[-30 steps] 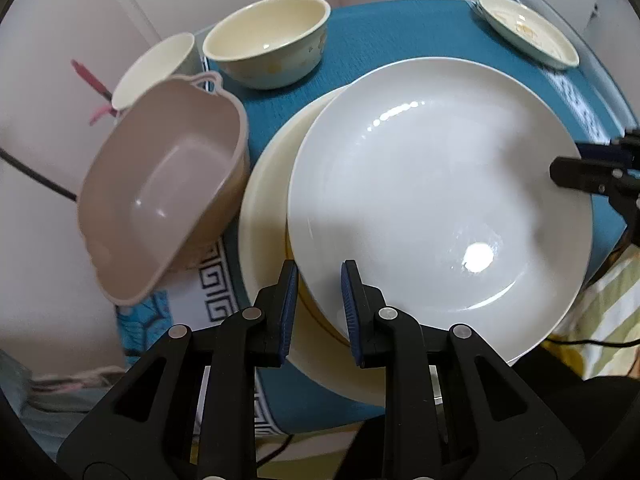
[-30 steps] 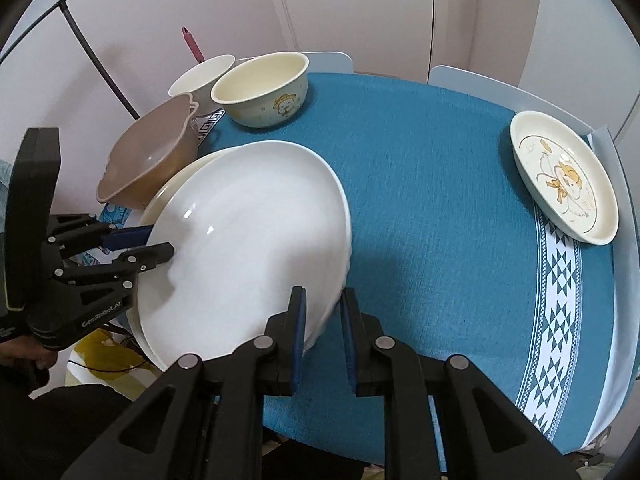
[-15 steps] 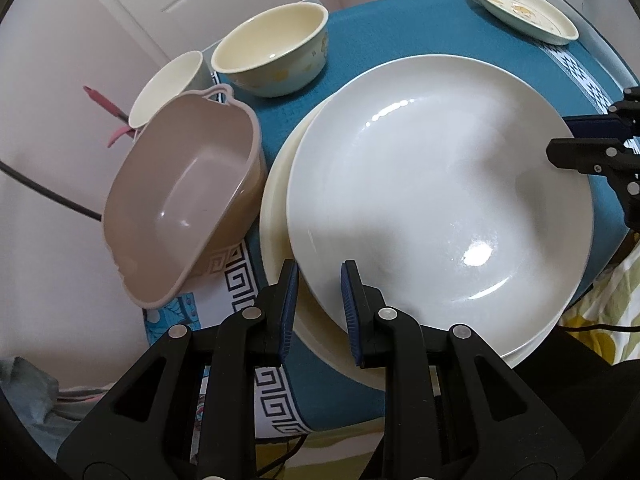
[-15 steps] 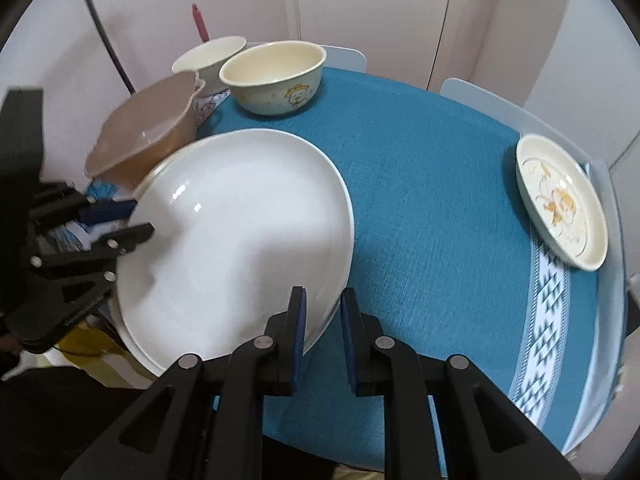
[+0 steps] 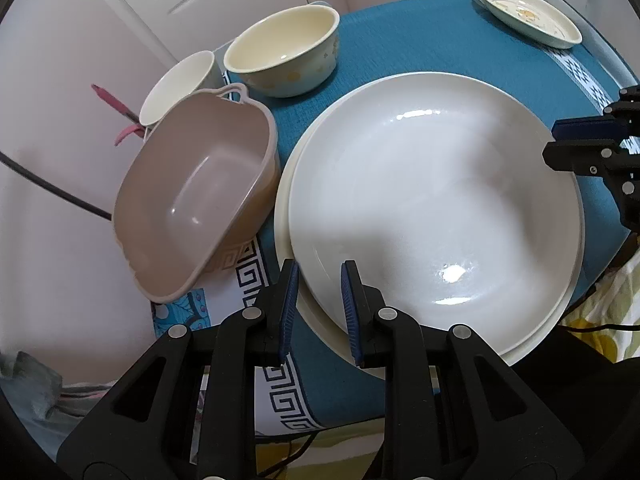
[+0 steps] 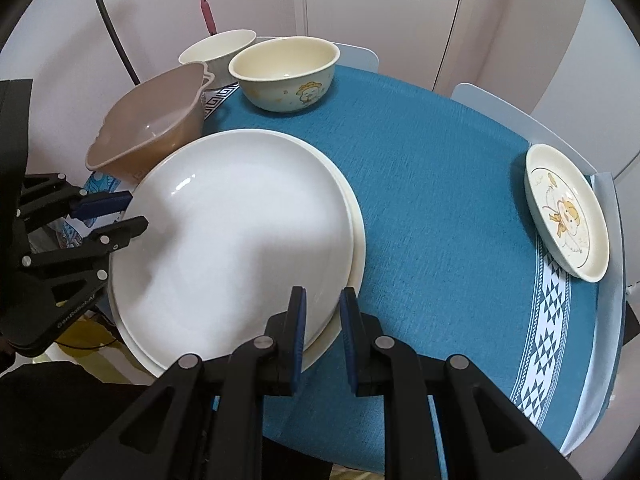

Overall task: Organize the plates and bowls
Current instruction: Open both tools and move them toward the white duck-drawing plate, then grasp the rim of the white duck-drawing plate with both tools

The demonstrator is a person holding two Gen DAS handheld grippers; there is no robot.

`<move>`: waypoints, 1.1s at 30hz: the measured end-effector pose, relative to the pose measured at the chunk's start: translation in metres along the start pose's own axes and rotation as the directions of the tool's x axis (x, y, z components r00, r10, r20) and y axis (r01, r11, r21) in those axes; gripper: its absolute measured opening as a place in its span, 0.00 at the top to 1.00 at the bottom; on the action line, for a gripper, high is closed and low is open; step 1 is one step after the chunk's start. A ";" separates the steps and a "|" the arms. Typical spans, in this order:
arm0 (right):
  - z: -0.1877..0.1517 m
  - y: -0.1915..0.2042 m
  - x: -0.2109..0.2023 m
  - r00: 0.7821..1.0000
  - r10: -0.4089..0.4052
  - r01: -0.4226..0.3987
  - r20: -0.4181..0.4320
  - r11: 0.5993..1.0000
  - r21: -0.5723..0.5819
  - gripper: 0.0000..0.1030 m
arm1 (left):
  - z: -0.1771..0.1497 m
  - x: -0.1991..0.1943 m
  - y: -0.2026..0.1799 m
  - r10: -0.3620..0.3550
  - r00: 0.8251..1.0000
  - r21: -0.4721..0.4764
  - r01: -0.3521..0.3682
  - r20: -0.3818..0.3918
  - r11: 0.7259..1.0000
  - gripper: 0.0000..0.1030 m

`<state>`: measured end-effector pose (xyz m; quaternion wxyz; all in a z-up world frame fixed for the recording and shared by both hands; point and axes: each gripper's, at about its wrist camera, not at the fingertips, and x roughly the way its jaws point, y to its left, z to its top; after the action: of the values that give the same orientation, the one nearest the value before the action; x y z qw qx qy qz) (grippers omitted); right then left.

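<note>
A large white plate (image 5: 432,208) (image 6: 240,224) lies almost squarely over a cream plate (image 5: 281,208) (image 6: 359,240), whose rim shows as a thin crescent around it. My left gripper (image 5: 318,292) (image 6: 110,214) is shut on the white plate's near-left rim. My right gripper (image 6: 323,316) (image 5: 576,142) is shut on the opposite rim. A small cream plate with a cartoon print (image 6: 566,212) (image 5: 528,14) sits alone at the table's far right. A cream bowl (image 6: 286,72) (image 5: 280,48) stands behind the stacked plates.
A taupe plastic tub (image 5: 192,200) (image 6: 148,136) leans at the table's left edge beside the plates. A white cup (image 5: 176,84) (image 6: 218,50) stands behind it. The teal tablecloth (image 6: 440,184) is bare between the stack and the small plate. White chair backs and a door lie beyond.
The white plate, held by both grippers throughout, has shifted from overhanging the cream plate to lying nearly centred on it. Both views have tilted a little.
</note>
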<state>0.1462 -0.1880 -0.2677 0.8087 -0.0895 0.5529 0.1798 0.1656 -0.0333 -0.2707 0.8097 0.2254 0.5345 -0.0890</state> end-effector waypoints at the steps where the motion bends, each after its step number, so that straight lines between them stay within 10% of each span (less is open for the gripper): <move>1: 0.000 0.000 0.000 1.000 0.000 0.000 0.000 1.000 0.001 0.85 | 0.000 0.000 0.000 -0.003 1.000 -0.003 0.003 -0.001 1.000 0.81; 10: 0.014 -0.013 -0.027 0.996 0.043 -0.050 0.080 0.994 0.098 0.84 | 0.022 -0.042 0.020 -0.060 0.992 -0.053 0.066 0.115 0.996 0.79; 12: 0.016 -0.019 -0.036 0.993 0.055 -0.070 0.102 0.987 0.142 0.84 | 0.032 -0.058 0.023 -0.060 0.984 -0.058 0.070 0.168 0.996 0.59; 14: 0.017 -0.026 -0.046 0.989 0.058 -0.083 0.139 0.979 0.186 0.75 | 0.042 -0.075 0.024 -0.053 0.971 -0.059 0.068 0.234 0.996 0.03; 15: 0.016 -0.031 -0.053 0.985 0.053 -0.087 0.164 0.975 0.206 0.63 | 0.046 -0.082 0.025 -0.050 0.960 -0.058 0.069 0.274 0.996 0.00; 17: 0.015 -0.040 -0.066 0.977 0.032 -0.084 0.211 0.967 0.242 0.00 | 0.057 -0.097 0.023 -0.076 0.939 -0.034 0.093 0.334 0.995 0.00; 27: -0.023 -0.112 -0.142 0.960 -0.192 0.070 0.202 0.869 0.490 0.00 | 0.152 -0.116 -0.003 -0.331 0.868 0.107 0.315 0.370 0.943 0.00; 33: -0.038 -0.147 -0.183 0.893 -0.414 0.252 0.175 0.783 0.568 0.00 | 0.205 -0.110 -0.052 -0.477 0.815 0.167 0.447 0.330 0.879 0.00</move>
<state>0.1121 -0.3716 -0.1204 0.8924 0.0677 0.4307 -0.1165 0.2693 -0.1840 -0.1181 0.8381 0.1015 0.4107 -0.3444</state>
